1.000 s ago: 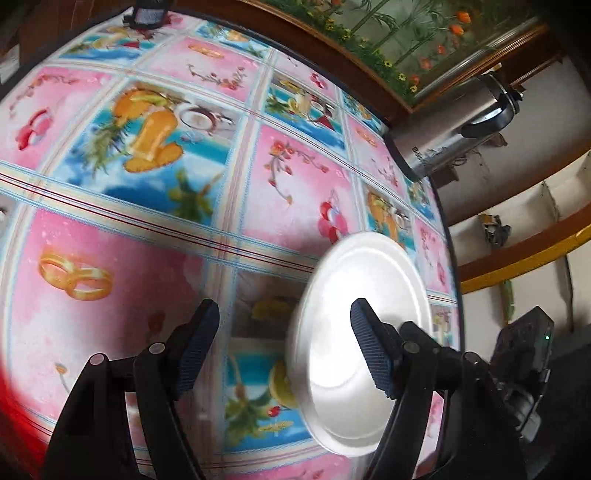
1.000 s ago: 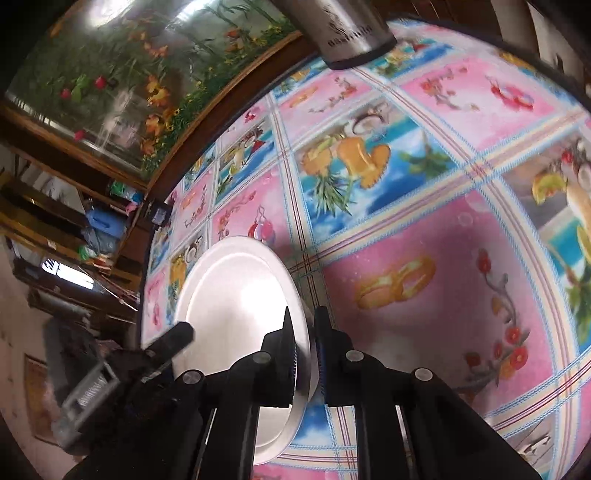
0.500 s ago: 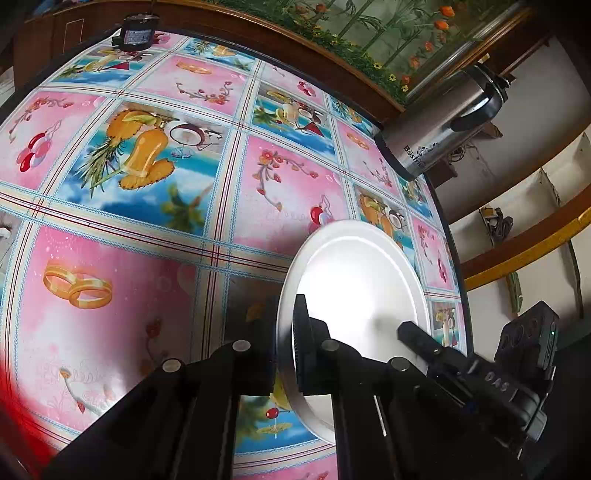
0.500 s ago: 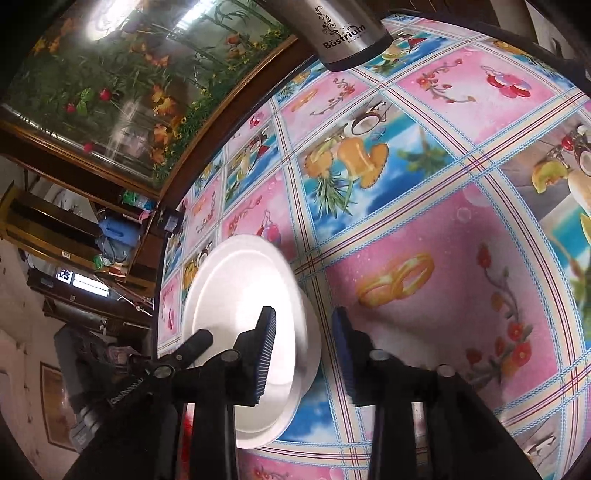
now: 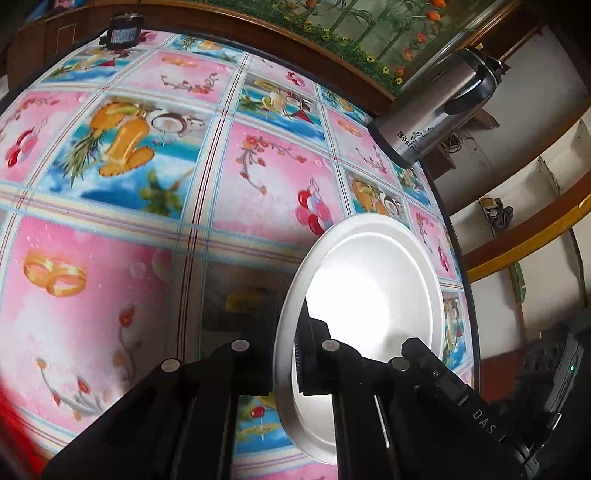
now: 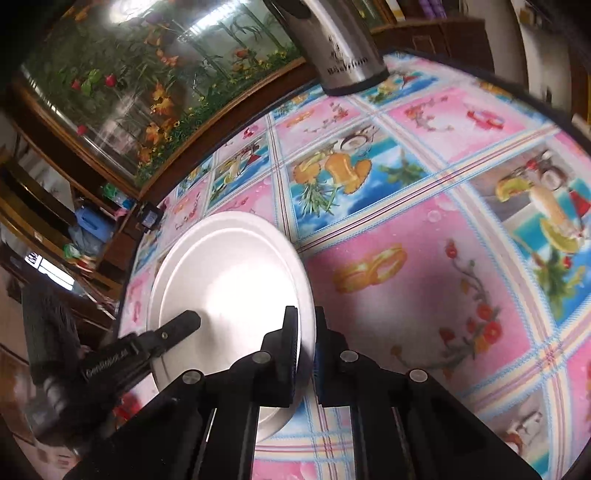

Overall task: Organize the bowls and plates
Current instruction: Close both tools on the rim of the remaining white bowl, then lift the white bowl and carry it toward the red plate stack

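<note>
A white plate [image 5: 373, 295] shows at the lower right of the left wrist view, above the patterned tablecloth. My left gripper [image 5: 286, 354] is shut on the plate's left rim. In the right wrist view the same plate [image 6: 229, 280] is at the lower left. My right gripper [image 6: 306, 354] is shut on its right rim. The left gripper's finger [image 6: 177, 325] reaches over the plate from the left. Whether the plate rests on the table or is lifted, I cannot tell.
A steel thermos jug [image 5: 432, 122] stands at the table's far right edge; it also shows in the right wrist view [image 6: 340, 44]. A small black device [image 5: 123, 35] sits at the far edge. A glass tank with plants [image 6: 155, 74] stands behind the table.
My left gripper went from open to shut on the plate's left rim. My right gripper opened half a second ago and has shut again on the right rim.
</note>
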Tool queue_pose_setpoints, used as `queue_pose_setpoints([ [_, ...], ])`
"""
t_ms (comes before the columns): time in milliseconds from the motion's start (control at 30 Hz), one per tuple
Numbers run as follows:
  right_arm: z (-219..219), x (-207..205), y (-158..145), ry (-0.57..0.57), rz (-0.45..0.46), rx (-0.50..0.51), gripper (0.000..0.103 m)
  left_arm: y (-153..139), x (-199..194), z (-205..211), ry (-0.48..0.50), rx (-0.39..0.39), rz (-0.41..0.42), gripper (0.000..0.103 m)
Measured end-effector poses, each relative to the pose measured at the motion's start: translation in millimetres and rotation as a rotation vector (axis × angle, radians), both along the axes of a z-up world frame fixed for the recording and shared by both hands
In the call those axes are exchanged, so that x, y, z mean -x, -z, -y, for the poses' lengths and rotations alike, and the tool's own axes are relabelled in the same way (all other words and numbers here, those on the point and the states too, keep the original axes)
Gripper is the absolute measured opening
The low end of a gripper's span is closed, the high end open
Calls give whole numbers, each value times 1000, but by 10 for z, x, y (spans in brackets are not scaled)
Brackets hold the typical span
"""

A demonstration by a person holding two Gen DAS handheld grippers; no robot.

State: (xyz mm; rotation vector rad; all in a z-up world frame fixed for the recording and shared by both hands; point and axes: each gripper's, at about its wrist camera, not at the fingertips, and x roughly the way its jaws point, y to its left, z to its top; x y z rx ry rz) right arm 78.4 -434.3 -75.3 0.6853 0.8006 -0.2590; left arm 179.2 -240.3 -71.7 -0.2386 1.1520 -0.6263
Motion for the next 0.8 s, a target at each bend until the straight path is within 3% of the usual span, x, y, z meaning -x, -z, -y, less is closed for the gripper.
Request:
queue_pose_setpoints([
  [300, -95, 162, -97, -4, 18, 38, 7, 5, 325, -139, -19, -51, 26, 6],
  [800, -522, 506, -306, -29, 80, 89, 7, -297, 773, -536, -49, -100, 104, 6],
])
